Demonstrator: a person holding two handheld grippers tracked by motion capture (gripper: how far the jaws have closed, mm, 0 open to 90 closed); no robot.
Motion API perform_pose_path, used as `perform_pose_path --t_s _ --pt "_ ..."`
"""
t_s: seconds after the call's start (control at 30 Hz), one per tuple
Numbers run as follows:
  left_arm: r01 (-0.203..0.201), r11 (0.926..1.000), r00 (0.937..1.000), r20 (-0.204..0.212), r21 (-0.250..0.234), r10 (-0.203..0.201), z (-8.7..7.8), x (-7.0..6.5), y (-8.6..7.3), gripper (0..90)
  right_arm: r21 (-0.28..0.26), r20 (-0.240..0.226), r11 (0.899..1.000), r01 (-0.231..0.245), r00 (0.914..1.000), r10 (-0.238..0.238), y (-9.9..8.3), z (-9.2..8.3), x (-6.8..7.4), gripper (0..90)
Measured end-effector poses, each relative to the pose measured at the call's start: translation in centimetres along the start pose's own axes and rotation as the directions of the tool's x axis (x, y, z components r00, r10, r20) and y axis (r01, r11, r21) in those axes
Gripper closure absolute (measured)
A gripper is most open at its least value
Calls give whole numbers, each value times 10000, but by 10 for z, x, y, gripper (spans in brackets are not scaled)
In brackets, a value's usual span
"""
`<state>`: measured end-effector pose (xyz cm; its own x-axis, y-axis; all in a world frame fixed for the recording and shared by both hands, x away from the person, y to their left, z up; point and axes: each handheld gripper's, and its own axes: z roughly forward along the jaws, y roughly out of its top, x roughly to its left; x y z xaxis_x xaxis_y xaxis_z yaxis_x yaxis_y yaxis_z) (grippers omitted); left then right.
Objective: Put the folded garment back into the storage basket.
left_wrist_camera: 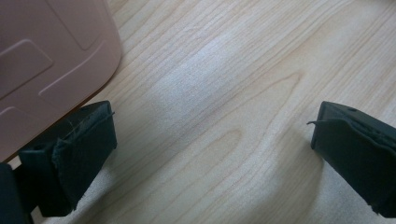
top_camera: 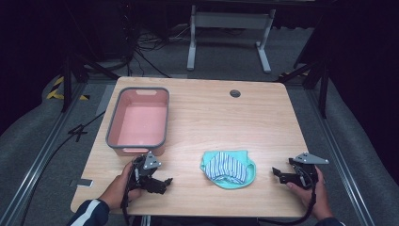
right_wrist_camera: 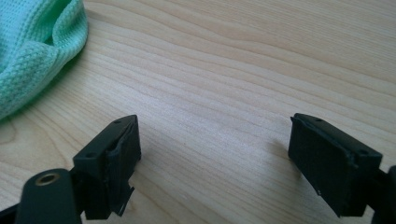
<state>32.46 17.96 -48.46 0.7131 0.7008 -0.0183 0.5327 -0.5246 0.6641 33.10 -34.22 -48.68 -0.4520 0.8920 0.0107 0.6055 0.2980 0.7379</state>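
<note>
Both claws, left claw (top_camera: 162, 181) and right claw (top_camera: 277, 174), lay spread and empty on the pale wood-grain counter (top_camera: 211, 113). Between them, lower centre, sat the mint-green and striped folded cloth (top_camera: 229, 168); the pink plastic tub (top_camera: 139, 120) stood upper left. No writing was readable.

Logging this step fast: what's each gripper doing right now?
Left gripper: open, holding nothing, near the pink bin.
Right gripper: open, holding nothing, beside the green cloth.

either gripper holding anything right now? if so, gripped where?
Nothing is held. Left gripper and right gripper both stand open over bare table; the folded cloth lies untouched between them.
</note>
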Motion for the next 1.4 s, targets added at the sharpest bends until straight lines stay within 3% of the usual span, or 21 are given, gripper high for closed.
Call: perform_pose_path --t_s 0.33,0.47,0.57,0.6,0.67,0.73,0.77,1.0,1.1,1.4 --pt "-504 9986 9982 349 179 497 -3 2 1 24 41 26 10000 -73 10000 73 0 1 0 157" --pt "-520 9986 9980 366 106 516 -1 -3 3 31 46 42 10000 -78 10000 78 1 1 -1 157" --pt "-1000 9950 9932 602 30 996 -1 -4 8 128 -31 109 10000 13 9999 -13 2 1 1 232" --pt "-889 9960 9934 722 1 887 2 -3 10 157 -72 220 10000 68 9997 -67 3 0 2 275" --pt "-866 9962 9939 683 -90 871 6 -3 15 174 -198 239 9998 13 9997 -9 4 -1 3 255" --pt "-908 9958 9914 935 -126 915 10 -6 19 210 -239 227 9997 70 9997 -65 7 -5 5 258" --pt "-1114 9937 9895 913 -111 1119 12 -9 22 211 -315 169 9995 36 9999 -31 9 -7 6 268" --pt "-1327 9904 9810 1375 -377 1367 22 -16 44 273 -466 -376 9988 166 9991 -184 25 -15 24 287" --pt "-1469 9881 9757 1575 -460 1524 27 -18 56 279 -470 -395 9974 543 9976 -562 34 -14 36 307" --pt "-1811 9812 9641 1849 -669 1906 51 -32 88 308 -430 -908 9940 1009 9904 -1045 54 5 72 337"
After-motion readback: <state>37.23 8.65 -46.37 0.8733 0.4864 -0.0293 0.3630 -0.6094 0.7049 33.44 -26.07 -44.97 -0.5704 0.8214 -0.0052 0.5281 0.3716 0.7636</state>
